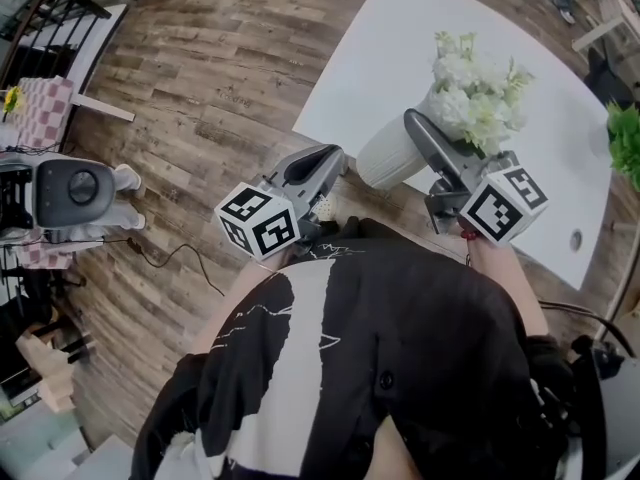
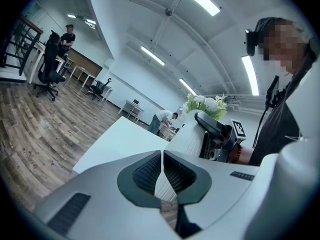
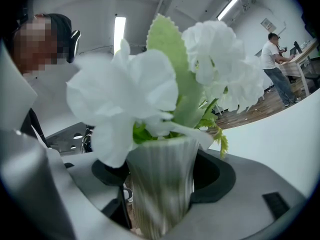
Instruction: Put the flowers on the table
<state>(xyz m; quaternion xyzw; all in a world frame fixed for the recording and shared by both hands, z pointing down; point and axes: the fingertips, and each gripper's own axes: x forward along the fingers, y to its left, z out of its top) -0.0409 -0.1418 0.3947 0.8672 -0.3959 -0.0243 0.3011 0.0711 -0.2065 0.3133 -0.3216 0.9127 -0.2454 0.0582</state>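
The white ribbed vase point(image 1: 385, 158) is clamped between the right tongs point(image 3: 165, 181), which squeeze its sides. It leans over the near edge of the white desk point(image 1: 400, 38), right of centre in the head view. White flowers point(image 1: 475, 93) with green leaves fill it. The left tongs point(image 1: 320, 163) hang just left of the vase over the wooden floor point(image 1: 200, 118), clenched tight on nothing, pointing toward the vase.
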